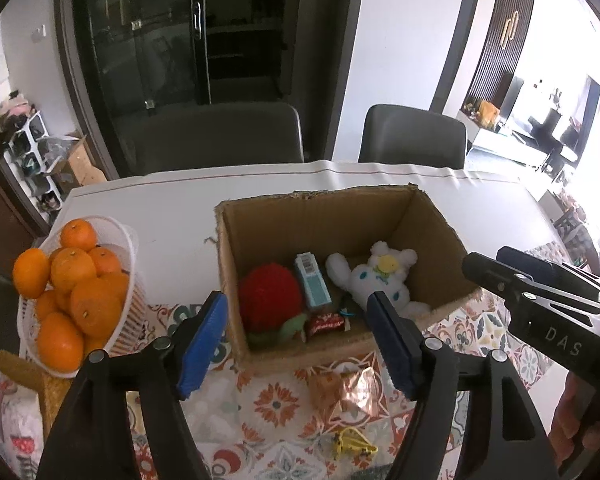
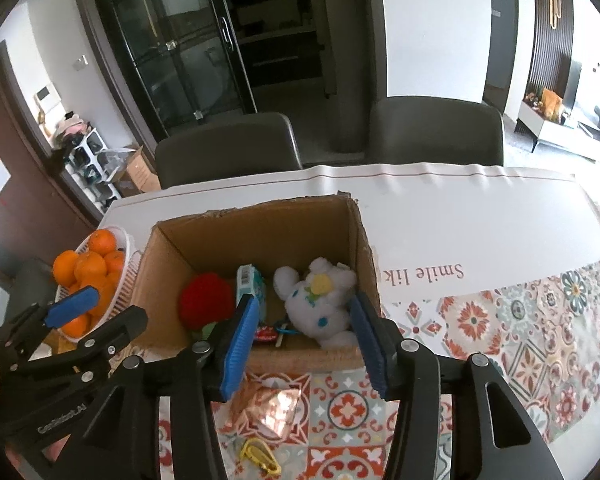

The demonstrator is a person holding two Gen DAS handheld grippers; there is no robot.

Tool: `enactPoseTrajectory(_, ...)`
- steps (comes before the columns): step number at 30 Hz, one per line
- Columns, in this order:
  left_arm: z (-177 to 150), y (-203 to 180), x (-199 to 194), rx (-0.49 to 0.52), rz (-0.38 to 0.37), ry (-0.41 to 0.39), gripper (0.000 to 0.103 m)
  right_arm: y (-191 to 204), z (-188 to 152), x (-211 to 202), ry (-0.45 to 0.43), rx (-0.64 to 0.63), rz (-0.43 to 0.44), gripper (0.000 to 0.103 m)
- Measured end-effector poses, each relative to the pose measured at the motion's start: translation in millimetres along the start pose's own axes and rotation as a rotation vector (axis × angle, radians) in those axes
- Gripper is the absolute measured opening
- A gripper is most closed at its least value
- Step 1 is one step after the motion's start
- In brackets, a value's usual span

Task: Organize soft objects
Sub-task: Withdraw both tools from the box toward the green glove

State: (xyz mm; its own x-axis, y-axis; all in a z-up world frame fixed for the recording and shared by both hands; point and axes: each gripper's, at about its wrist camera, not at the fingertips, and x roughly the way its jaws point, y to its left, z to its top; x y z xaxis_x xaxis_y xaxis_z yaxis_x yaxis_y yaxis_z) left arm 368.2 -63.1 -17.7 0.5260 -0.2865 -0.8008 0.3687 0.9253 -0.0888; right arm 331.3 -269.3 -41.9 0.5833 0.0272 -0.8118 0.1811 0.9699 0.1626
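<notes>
An open cardboard box stands on the table. Inside lie a white plush toy, a red knitted strawberry, a light blue carton and a red candy wrapper. My left gripper is open and empty, above the box's near wall. My right gripper is open and empty, above the near wall in front of the plush. The right gripper also shows in the left wrist view.
A white basket of oranges stands left of the box. A copper foil packet and a yellow clip lie on the patterned cloth before the box. Two dark chairs stand behind the table.
</notes>
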Motion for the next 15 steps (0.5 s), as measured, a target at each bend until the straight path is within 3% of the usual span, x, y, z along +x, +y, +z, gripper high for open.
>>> enactPoseTrajectory(3,-9.5,2.3,-11.6,-0.005,0.001,-0.01,0.081,4.3,-10.3,-11.5,-0.015,-0.002,-0.005,0.055)
enactPoseTrajectory(15,-63.7,5.2,-32.0,0.0,0.023,0.02,0.088,12.9,-61.3,-17.7,0.043,-0.025,0.032,0.057)
